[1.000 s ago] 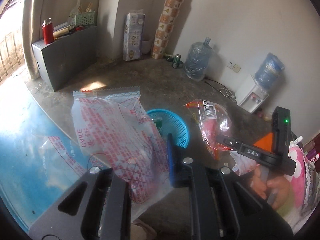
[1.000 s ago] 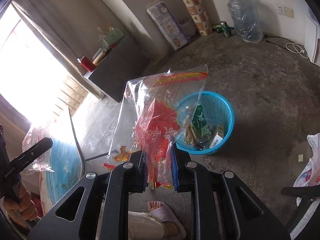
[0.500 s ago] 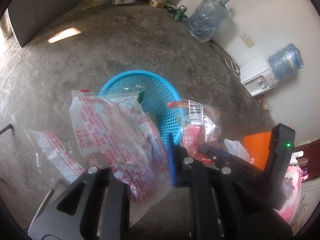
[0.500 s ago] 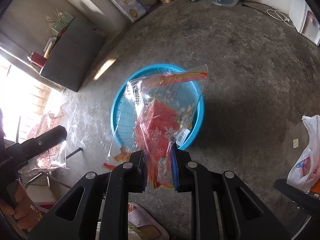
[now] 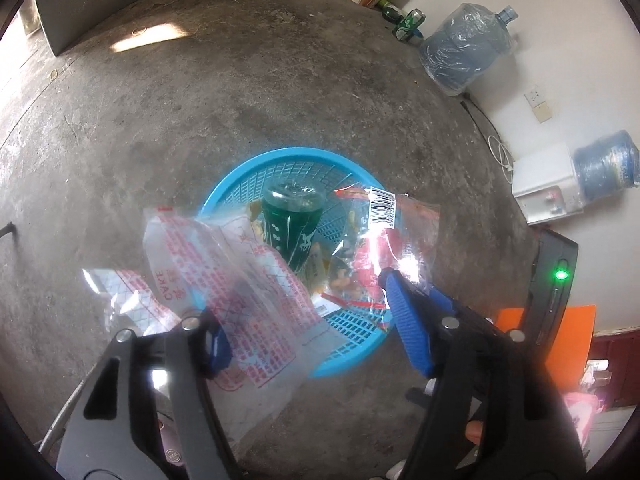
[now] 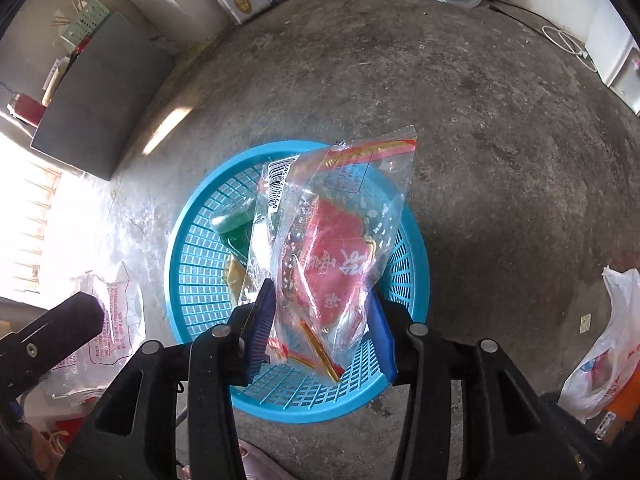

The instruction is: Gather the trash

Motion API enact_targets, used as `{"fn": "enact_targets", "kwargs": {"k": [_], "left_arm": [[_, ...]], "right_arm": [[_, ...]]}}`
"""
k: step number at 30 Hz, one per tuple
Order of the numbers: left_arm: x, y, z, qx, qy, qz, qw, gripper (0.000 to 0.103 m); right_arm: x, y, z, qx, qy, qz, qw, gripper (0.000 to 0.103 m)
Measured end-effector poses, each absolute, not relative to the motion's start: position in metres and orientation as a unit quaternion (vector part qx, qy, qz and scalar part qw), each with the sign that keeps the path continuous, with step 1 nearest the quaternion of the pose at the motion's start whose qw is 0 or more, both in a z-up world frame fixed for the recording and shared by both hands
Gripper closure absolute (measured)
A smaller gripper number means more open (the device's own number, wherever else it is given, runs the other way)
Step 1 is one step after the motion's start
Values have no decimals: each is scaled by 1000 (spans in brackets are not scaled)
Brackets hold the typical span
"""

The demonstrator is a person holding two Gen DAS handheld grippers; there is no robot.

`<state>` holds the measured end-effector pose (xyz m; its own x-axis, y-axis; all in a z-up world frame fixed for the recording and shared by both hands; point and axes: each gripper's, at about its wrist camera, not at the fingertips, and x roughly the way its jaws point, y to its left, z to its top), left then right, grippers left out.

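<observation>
Both tongs are letting go right over the basket! The left tongs point(image 5: 316, 328) have just been opening and stand wide, blue pads well apart; the clear cake wrapper with red print point(image 5: 240, 280) lies against the left pad only (stuck there or already sliding, I cannot tell), so nothing pinches it. It hangs over the near-left rim of the blue plastic basket point(image 5: 348, 360), part of it outside the rim above the concrete floor point(image 5: 200, 100).

Over to the right tongs point(image 6: 320, 320): their jaws have just been opening too, about half spread, and the clear snack bag with the red label point(image 6: 332, 248) stands between the pads, seemingly free of them. It sits squarely above the basket's point(image 6: 200, 240) middle, where a green bottle point(image 6: 236, 232) and other scraps already lie.

So the step in hand is the drop, two pieces of trash released at once. The red-label bag looks set to fall straight in. The cake wrapper is the worry: light film, half off the rim, it may drift onto the floor. The next move calls for nudging the left tongs toward the basket's centre, or a small shake to free the film, then lifting both clear.
</observation>
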<state>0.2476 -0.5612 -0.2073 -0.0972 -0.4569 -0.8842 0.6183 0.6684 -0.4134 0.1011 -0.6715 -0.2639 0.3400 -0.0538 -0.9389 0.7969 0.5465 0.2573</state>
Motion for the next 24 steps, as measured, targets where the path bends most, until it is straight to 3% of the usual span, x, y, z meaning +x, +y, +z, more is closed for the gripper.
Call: {"fn": "enact_targets", "kwargs": {"k": [7,16,24], "left_arm": [[242,-564,-186,39,595,-451,664,25],[240,-552,-156,-3,593,-476,650,23],[201,-492,-55,-45,509,-530,677,23]], "right_arm": [[104,-669,-262,341,500,-297,739,38],[71,-679,-233,365,446,-315,754,36],[15,-664,-183,381,393,-312,777,36]]}}
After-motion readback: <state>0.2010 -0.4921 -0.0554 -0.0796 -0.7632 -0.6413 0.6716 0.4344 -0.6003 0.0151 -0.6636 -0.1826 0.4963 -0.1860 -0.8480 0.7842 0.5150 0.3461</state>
